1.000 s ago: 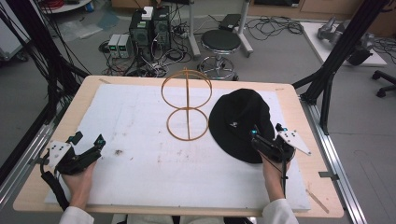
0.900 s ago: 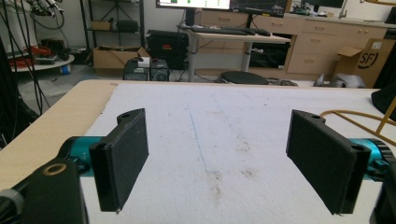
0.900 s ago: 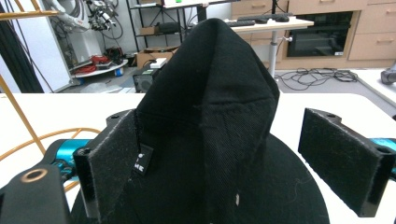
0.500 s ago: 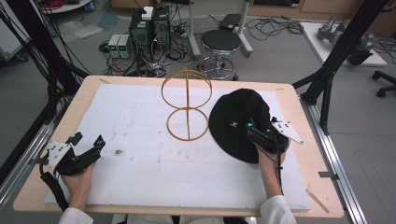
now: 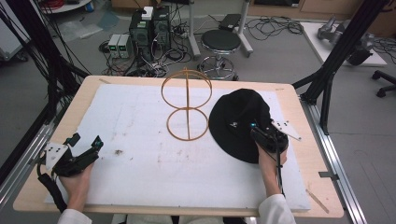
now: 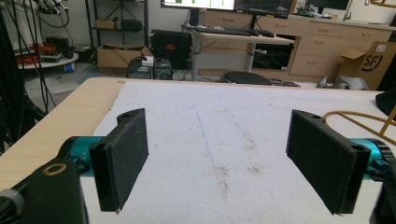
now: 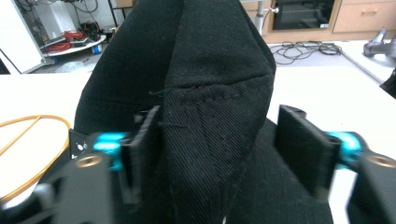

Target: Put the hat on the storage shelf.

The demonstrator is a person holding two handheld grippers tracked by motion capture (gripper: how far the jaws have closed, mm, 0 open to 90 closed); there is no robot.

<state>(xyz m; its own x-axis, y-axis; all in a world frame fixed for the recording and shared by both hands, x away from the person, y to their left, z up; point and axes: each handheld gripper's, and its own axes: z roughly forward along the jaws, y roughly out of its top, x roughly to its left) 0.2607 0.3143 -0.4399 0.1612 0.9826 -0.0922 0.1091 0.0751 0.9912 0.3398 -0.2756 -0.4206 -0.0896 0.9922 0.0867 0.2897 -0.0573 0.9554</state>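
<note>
Right gripper (image 7: 219, 149) fingers closing around hat (image 5: 240, 121) crown, blurred, contact unclear; hat's far side hidden. Left gripper (image 6: 226, 163) fingers wide, empty.

Matt black twill cloth hat (image 7: 205, 93); thin glossy golden metal wire stand (image 5: 186, 105).

From my remote station: the hat (image 5: 238, 122) lies on the mat (image 5: 140, 158) at the table's (image 5: 299, 186) right, just right of the wire stand (image 5: 187, 105). The right gripper (image 5: 261, 135) sits at the hat's near edge, apparently on it; the left gripper (image 5: 86, 151) rests near left.
</note>
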